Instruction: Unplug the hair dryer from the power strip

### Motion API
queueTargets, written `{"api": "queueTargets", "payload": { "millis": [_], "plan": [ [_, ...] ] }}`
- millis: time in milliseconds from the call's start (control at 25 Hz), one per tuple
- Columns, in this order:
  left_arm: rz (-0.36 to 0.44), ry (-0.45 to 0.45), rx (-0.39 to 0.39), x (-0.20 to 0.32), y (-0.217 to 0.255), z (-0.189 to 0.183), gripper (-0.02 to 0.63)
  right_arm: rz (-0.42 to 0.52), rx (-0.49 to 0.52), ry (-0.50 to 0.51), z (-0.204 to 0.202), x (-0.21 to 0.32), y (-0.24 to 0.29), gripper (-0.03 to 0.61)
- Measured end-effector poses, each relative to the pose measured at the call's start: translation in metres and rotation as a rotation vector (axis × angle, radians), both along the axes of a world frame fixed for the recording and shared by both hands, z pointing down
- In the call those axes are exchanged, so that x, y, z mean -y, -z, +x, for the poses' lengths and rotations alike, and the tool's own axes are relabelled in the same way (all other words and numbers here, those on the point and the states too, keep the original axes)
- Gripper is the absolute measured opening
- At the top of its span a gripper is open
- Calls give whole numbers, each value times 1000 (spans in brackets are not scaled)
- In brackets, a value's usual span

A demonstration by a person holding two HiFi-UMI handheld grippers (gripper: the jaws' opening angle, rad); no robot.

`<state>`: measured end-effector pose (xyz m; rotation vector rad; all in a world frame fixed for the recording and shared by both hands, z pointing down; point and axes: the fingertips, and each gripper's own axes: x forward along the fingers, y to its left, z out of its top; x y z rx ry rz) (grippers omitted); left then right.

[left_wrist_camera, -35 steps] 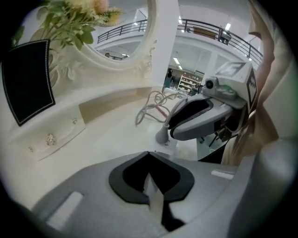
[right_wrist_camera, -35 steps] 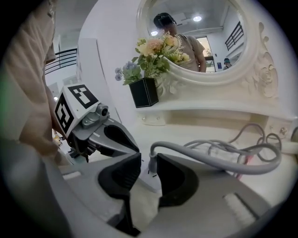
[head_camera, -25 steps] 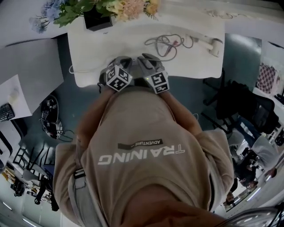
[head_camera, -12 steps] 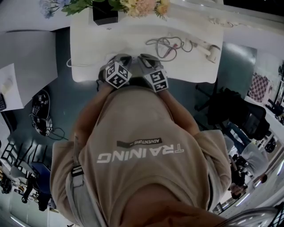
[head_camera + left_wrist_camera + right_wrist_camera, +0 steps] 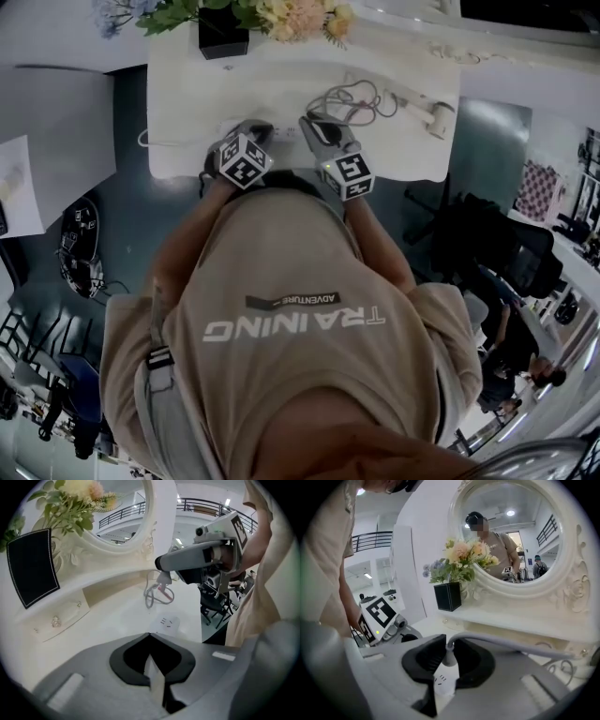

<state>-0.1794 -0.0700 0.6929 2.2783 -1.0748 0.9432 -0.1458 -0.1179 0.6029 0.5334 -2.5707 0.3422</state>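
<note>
— Where's the plug (image 5: 448,659)?
— Just above the power strip (image 5: 440,682), in the right gripper (image 5: 449,648), whose jaws have just closed on it. The hair dryer (image 5: 439,111) lies farther along the counter (image 5: 187,84).
— And the left gripper (image 5: 150,634)?
— Jaws clamped on the power strip.

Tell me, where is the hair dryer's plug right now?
In the right gripper view, the plug sits pinched in the jaws of the right gripper, just above the white power strip.

Power strip (image 5: 166,623) on table (image 5: 108,620), before flowers (image 5: 291,14)
</note>
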Motion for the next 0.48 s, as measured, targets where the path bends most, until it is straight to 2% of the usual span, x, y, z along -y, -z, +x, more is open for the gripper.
{"api": "queueTargets", "payload": {
  "millis": [240,360,480],
  "plan": [
    [73,32,-68,7,31,-6,2,8,133,-38,14,9,40,57],
    [144,65,-96,8,63,-12,2,22,174,-37,19,9,54,57],
    [232,130,-173,12,104,-22,2,37,214,-26,22,10,69,57]
  ]
}}
